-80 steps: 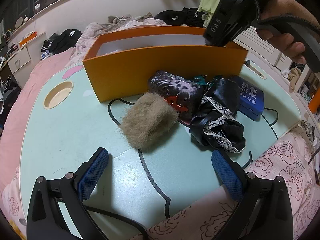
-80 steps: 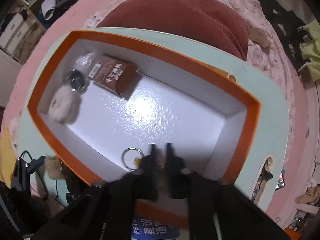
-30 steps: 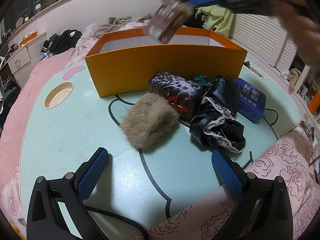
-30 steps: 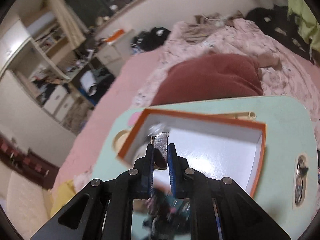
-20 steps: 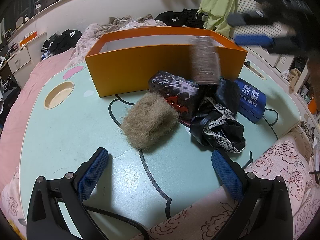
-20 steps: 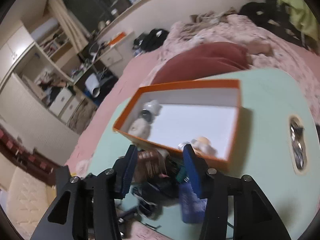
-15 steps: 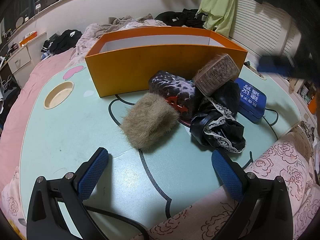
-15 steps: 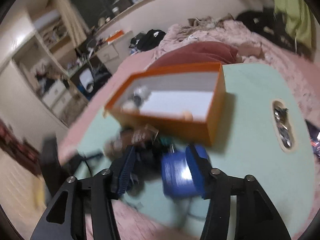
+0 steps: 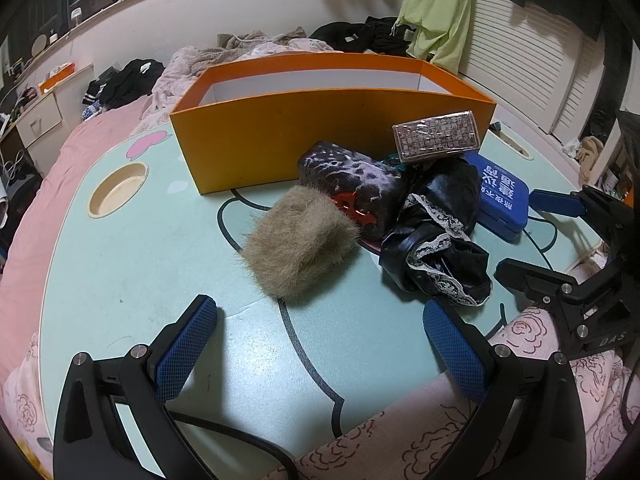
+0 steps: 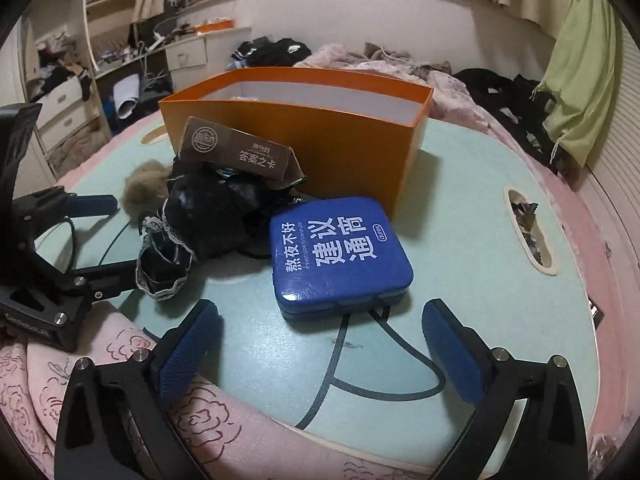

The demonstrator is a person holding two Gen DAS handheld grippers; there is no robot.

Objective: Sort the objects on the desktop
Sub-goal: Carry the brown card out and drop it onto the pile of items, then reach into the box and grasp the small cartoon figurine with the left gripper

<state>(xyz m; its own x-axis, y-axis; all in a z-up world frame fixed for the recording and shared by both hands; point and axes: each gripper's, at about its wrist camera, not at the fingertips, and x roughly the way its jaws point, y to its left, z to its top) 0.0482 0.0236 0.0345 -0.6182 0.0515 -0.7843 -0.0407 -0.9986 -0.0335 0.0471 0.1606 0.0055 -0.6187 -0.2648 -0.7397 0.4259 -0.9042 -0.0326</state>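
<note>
Right tongs (image 10: 320, 336) opening, nothing between the pads, low over the counter (image 10: 460, 216) just short of the blue tin (image 10: 340, 252). Left tongs (image 9: 320, 344) spread wide and empty before the furry pouch (image 9: 300, 240). Beyond: black lace cloth (image 9: 436, 240), brown card box (image 10: 236, 154) atop the pile, against the orange box (image 9: 332, 136). Box interior mostly hidden.

Brown card box (image 9: 436, 141) atop black cloth (image 9: 436, 236)
</note>
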